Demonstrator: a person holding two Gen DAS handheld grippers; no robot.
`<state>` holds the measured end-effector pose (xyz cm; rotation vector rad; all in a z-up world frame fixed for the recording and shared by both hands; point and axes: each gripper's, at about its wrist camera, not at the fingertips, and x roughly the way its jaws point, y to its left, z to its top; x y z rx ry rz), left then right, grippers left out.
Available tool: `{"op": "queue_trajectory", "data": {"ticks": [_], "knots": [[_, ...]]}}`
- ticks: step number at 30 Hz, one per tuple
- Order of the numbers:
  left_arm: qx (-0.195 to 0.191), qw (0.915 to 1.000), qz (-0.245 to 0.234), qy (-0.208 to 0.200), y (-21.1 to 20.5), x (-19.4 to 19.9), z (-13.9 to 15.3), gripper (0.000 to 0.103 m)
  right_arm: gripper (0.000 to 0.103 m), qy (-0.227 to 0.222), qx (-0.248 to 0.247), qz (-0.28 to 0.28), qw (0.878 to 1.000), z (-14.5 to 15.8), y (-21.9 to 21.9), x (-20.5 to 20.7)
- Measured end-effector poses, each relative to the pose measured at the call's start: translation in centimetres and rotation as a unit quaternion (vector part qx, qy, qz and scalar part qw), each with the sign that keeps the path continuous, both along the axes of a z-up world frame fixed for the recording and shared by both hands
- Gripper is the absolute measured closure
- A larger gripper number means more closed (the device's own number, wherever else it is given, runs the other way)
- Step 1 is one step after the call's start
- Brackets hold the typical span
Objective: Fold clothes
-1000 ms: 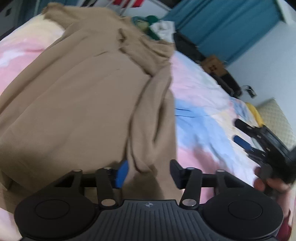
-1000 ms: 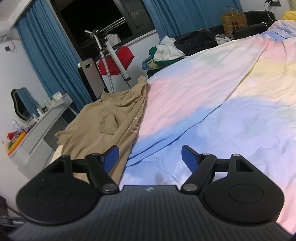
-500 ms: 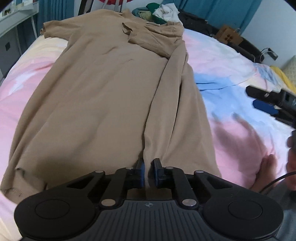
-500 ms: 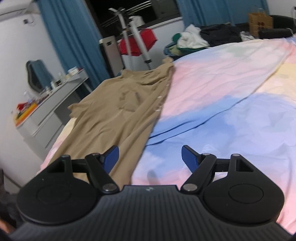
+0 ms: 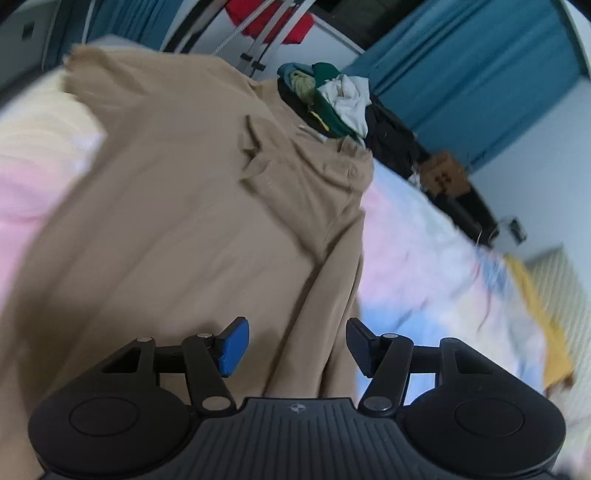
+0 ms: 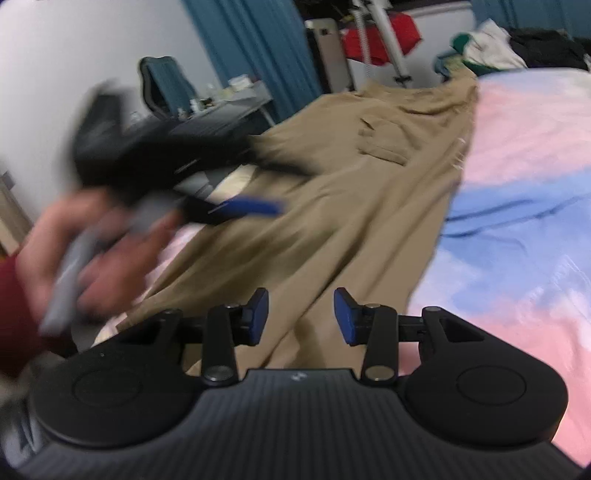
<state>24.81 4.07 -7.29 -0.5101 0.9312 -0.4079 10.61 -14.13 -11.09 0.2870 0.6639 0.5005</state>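
A tan short-sleeved shirt (image 5: 177,221) lies spread on the pastel bedsheet (image 5: 424,258), its right side folded inward in a long ridge (image 5: 332,280). My left gripper (image 5: 295,347) hovers open just above that ridge near the hem, holding nothing. In the right wrist view the same shirt (image 6: 369,206) runs away from my right gripper (image 6: 301,315), which is open over the lower folded edge, with cloth below the gap. Blurred, the left gripper (image 6: 236,208) and the hand holding it (image 6: 92,254) appear on the left above the shirt.
A pile of clothes (image 5: 332,99) sits at the bed's far end beyond the collar. A drying rack with a red garment (image 6: 384,33), blue curtains (image 5: 461,70), a desk (image 6: 229,103) and a chair (image 6: 162,81) stand past the bed. A cardboard bag (image 5: 443,177) is by the wall.
My left gripper, shut on the shirt's lower edge half a second ago, has opened and lifted. My right gripper swung left over the shirt and its fingers have narrowed.
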Motion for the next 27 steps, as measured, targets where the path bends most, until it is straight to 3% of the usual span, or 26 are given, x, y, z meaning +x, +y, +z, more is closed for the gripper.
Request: {"op": "queue_trajectory", "data": {"ticks": [7, 13, 21, 27], "knots": [[0.018, 0.9988, 0.008, 0.045, -6.1, 9.4, -3.7, 0.045, 0.06, -0.003, -0.002, 0.067, 0.998, -1.0, 1.9, 0.1], [0.018, 0.9972, 0.006, 0.073, -6.2, 10.7, -5.1, 0.044, 0.06, 0.024, 0.001, 0.102, 0.994, -2.0, 2.7, 0.5], [0.085, 0.9951, -0.031, 0.039, -4.2, 9.8, -1.5, 0.042, 0.061, 0.051, -0.001, 0.156, 0.986, -2.8, 4.3, 0.3], [0.07, 0.9973, -0.019, 0.011, -1.6, 9.6, 2.7, 0.037, 0.06, 0.05, -0.044, 0.238, 0.969, -2.9, 7.1, -1.7]]}}
